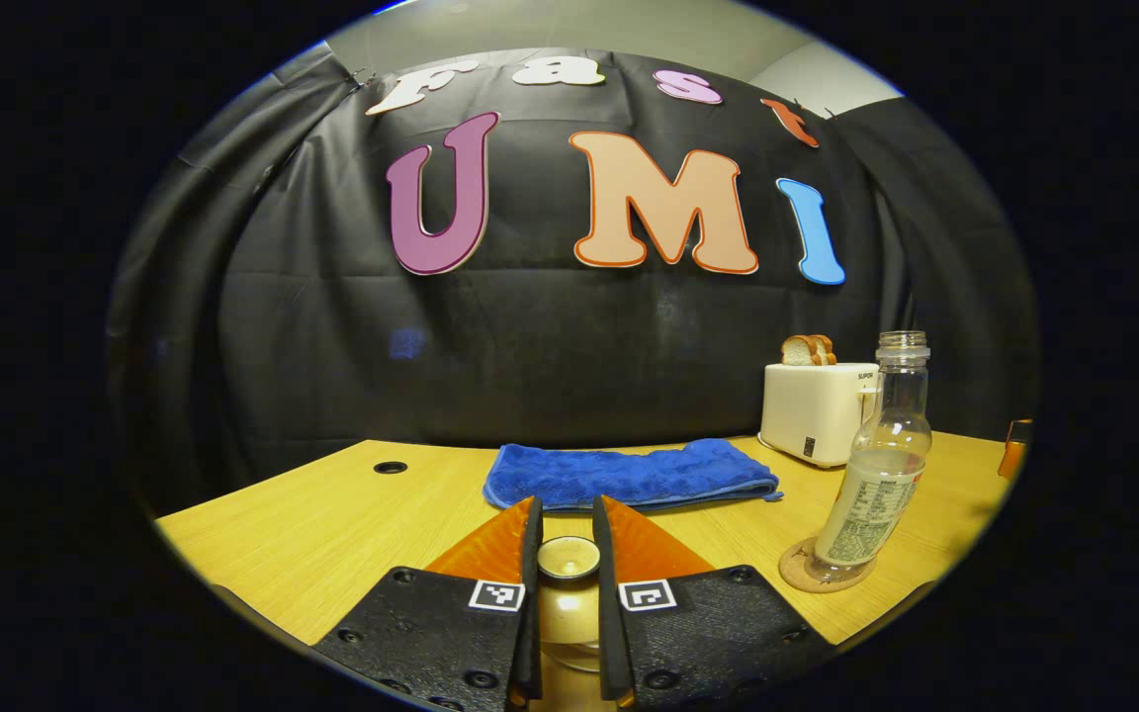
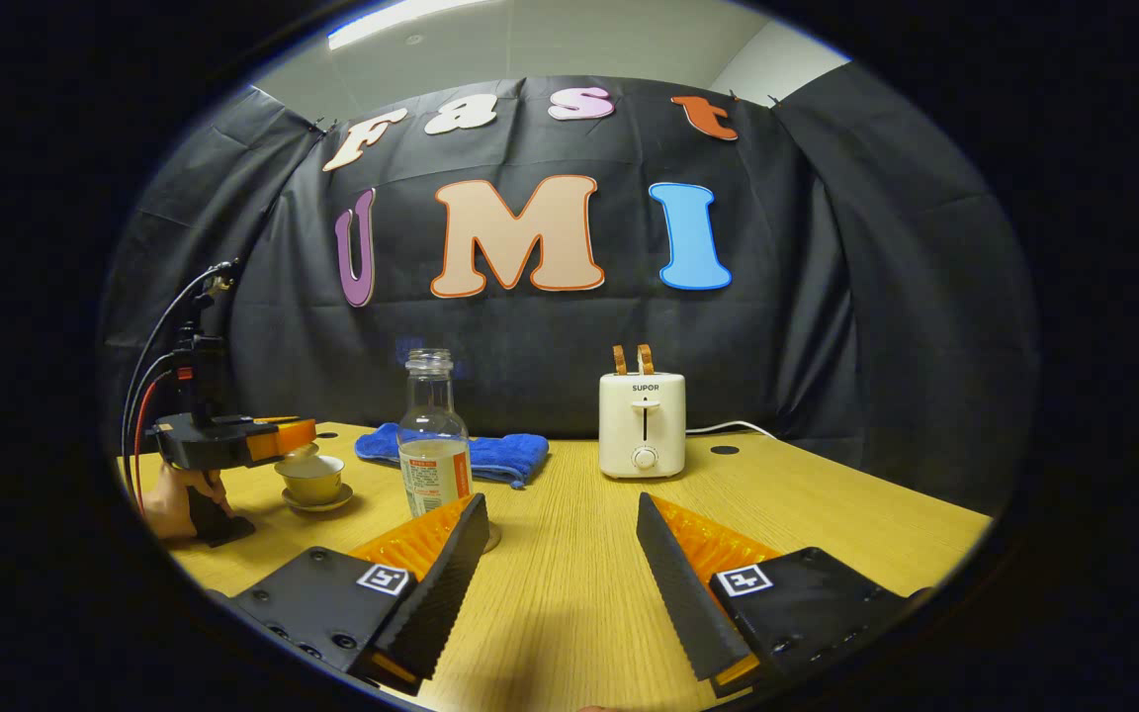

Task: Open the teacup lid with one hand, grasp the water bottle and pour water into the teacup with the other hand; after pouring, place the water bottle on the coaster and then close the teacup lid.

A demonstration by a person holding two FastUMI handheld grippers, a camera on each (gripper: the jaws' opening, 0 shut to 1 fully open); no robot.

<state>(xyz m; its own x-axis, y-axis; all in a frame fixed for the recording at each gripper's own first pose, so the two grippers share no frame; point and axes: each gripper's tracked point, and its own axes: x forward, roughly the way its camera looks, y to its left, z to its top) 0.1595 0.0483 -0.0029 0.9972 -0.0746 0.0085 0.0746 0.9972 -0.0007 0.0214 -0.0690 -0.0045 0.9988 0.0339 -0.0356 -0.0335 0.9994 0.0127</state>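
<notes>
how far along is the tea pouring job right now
Late stage, by the look of it. The water bottle stands upright on the coaster, and the right gripper is open and empty. The left gripper is closed on the lid knob, at the teacup. What remains is seating the lid and letting go. Whether water was poured cannot be confirmed.

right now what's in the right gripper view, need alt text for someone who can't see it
The right gripper hangs open over a wooden table, with an uncapped water bottle just ahead. Farther left, the left gripper holds the lid just over the teacup; a blue towel and toaster sit behind.
</notes>
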